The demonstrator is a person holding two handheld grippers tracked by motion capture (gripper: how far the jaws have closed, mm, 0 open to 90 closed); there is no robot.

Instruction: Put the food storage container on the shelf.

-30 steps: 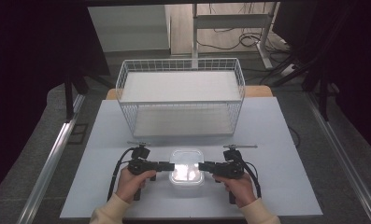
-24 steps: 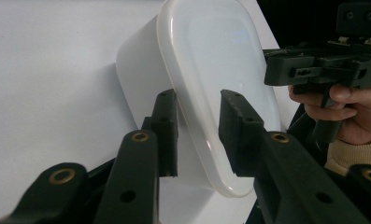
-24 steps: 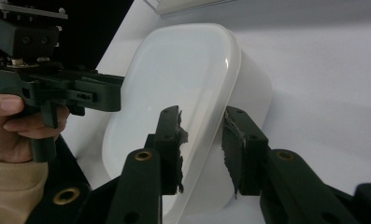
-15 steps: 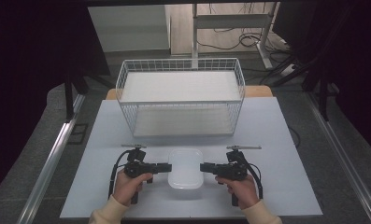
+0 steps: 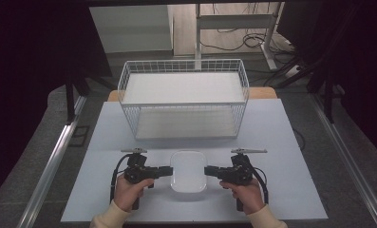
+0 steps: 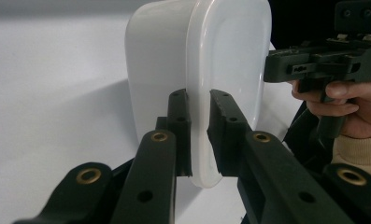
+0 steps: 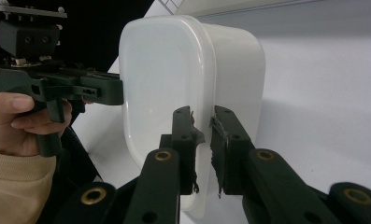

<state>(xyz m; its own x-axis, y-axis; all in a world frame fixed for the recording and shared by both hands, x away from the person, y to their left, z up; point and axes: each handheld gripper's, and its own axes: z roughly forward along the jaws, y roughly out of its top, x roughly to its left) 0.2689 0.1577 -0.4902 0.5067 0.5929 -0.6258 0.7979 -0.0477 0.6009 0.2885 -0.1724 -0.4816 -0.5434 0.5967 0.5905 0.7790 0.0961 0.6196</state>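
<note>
On the table (image 5: 290,142), the left gripper (image 5: 169,171) and right gripper (image 5: 207,171), jaws just closing, each pinch the rim of the white lidded box (image 5: 188,170) from opposite sides.

Left hand-held gripper (image 5: 166,171) & right hand-held gripper (image 5: 210,172): both matte black, pistol-style grips w/ boxy bodies. Jaws are flat black link bars w/ brass-coloured rivets & small round holes; right gripper's pads (image 7: 188,140) look frayed at edges. Black cable loops off each body. Thin grey plate on top of each. Person wears cream long sleeves (image 5: 111,216) w/ ribbed cuffs.
</note>
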